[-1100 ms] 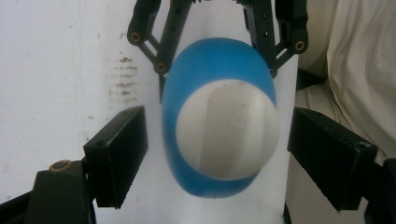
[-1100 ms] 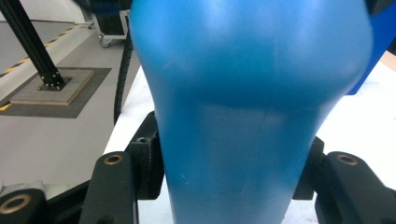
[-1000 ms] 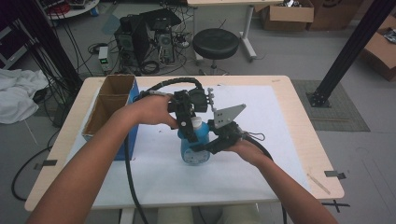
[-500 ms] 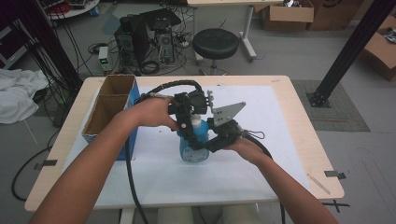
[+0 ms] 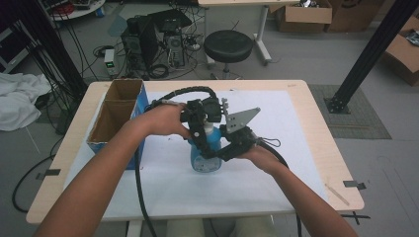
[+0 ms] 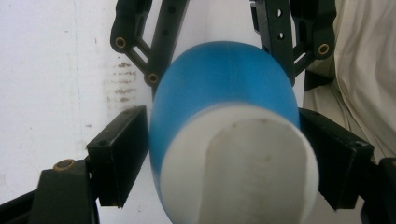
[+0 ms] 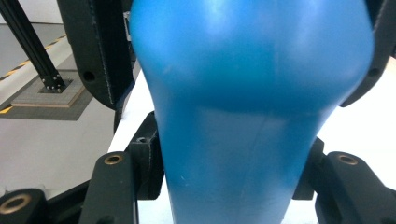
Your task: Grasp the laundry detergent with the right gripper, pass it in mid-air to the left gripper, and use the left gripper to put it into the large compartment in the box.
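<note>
You are working a blue plastic bottle (image 5: 205, 150) that is standing upright near the middle of the white-covered table (image 5: 296, 128), just right of the open cardboard box (image 5: 116, 116). Your right tongs (image 5: 217, 154) are clamping the bottle's lower body from the side; in the right gripper view the blue wall (image 7: 243, 140) is sitting tight between both pads. Your left tongs (image 5: 201, 129) are coming down over the top, and their jaws have just been closing around the white cap (image 6: 243, 172), with the pads looking to be against its sides or just short of them, so the grip there is not yet firm. Judging from its smooth, glossy skin, the bottle is likely slippery and slightly squeezable, so the body could bow under hard pressure. The cap looks stiffer and is probably the better place for turning or lifting, while the right tongs are steadying the wider base.
</note>
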The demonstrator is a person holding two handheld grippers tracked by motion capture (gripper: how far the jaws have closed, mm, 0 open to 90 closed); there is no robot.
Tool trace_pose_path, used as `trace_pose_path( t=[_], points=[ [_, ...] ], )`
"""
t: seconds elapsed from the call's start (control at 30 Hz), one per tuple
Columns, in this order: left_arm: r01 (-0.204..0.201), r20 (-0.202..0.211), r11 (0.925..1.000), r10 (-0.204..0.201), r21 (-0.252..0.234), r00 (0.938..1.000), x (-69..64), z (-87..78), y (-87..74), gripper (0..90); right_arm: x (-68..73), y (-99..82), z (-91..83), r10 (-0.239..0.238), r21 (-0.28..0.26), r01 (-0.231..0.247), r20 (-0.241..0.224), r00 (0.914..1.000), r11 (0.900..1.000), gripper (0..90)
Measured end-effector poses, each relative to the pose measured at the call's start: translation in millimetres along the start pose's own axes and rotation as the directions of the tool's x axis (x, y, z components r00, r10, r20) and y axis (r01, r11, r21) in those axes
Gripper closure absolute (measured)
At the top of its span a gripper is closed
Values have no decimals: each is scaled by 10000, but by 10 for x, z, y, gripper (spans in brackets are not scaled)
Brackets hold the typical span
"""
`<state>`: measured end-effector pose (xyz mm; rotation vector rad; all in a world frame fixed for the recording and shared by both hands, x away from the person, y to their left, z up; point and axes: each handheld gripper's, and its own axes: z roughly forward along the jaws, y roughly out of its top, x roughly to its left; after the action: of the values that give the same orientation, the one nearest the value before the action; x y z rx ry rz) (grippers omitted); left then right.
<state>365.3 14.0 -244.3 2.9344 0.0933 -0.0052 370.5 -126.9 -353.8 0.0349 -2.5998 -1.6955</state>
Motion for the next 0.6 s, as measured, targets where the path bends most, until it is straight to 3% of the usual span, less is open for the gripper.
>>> trace_pose_path(
  t=[0.6],
  points=[
    [-94,-10,9999,94,-135,10000,-8,-24,-6,272,3,-3,8,53,1,-53,19,10000,10000,436]
  ],
)
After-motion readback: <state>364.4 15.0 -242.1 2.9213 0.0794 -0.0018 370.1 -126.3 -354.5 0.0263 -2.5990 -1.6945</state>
